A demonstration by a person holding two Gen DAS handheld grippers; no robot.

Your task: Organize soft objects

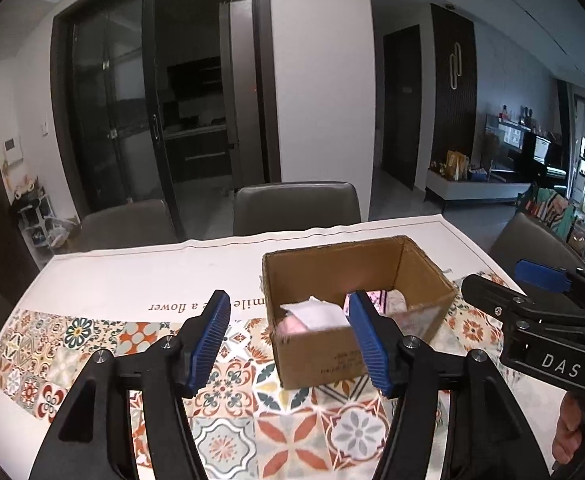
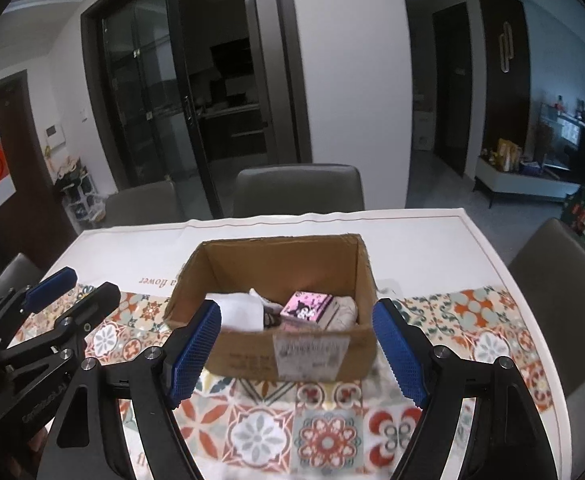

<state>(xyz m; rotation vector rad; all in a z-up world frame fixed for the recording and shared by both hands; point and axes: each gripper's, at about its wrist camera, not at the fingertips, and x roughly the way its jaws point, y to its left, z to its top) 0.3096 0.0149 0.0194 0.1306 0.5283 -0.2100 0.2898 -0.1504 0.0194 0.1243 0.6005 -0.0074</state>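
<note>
An open cardboard box (image 1: 316,356) (image 2: 292,354) stands on the patterned tablecloth. Inside lie soft items: a white cloth (image 2: 240,312) (image 1: 316,312), a pink packet with a cartoon print (image 2: 306,306) (image 1: 380,300) and a pale bundle (image 2: 342,314). My left gripper (image 1: 288,344) is open and empty, above the cloth just in front and left of the box. My right gripper (image 2: 298,352) is open and empty, its fingers either side of the box's near wall. Each gripper shows in the other's view: the right (image 1: 532,292), the left (image 2: 52,292).
The table (image 2: 432,240) carries a white cloth with a tiled pattern and printed words. Grey chairs stand at the far edge (image 2: 298,188) (image 1: 296,206) and at the right side (image 2: 560,292). Glass doors and a living room lie beyond.
</note>
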